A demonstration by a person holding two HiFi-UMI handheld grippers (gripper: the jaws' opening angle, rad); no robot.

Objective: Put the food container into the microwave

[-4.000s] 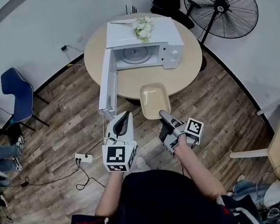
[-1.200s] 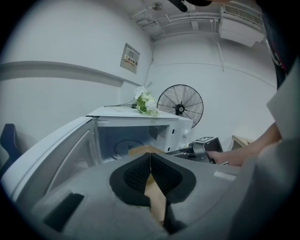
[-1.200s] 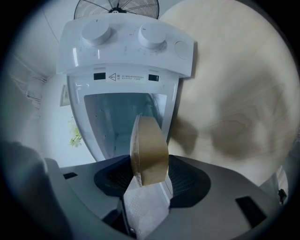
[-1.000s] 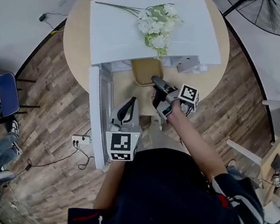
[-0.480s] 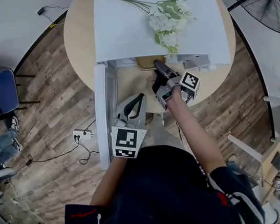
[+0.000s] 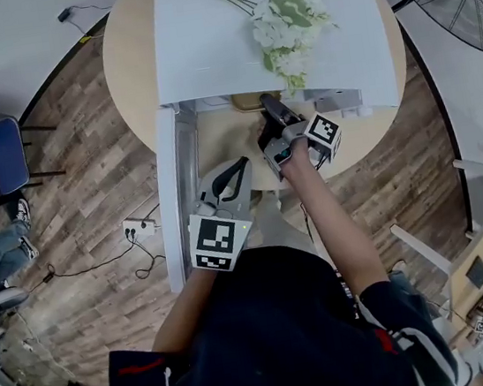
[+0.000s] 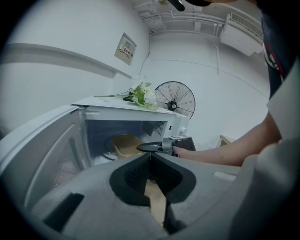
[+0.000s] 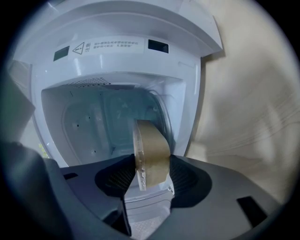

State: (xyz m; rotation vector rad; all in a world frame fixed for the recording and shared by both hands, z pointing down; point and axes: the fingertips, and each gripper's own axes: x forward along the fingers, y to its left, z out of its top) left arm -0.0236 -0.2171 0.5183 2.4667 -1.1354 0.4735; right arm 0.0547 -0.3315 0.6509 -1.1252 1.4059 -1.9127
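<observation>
**Container at microwave cavity, right gripper clamped on it**

Head view. The right gripper (image 6: 266, 102) reached under the front edge of the microwave (image 6: 202, 41). Only a strip of the container (image 6: 245, 101) showed, just left of its tips at the cavity mouth. The left gripper (image 6: 239, 166) hung behind and to the left of the right one, short of the microwave. The door (image 6: 173, 197) stood swung open on the left gripper's left side. Flowers (image 6: 285, 25) lay on the microwave top, ahead of the right gripper. The table (image 6: 131, 69) lay beneath both grippers.

Left gripper view. The left gripper (image 7: 150, 157) was clenched, its jaws meeting at the tips with nothing between them. Ahead of it the right gripper (image 7: 142, 147) pointed into the open cavity, with its tips at the container (image 7: 123, 144), which was low inside the microwave (image 7: 126, 105). Whether the container rested on the cavity floor could not be told.

Right gripper view. The right gripper (image 8: 149, 161) grasped the container (image 8: 152, 145) by its near rim, one pad on either side, and its jaws had just been closing slightly. The rest of the container ran ahead of the jaws into the cavity (image 8: 103, 117). Bare table (image 8: 243, 117) showed to the gripper's right.
</observation>
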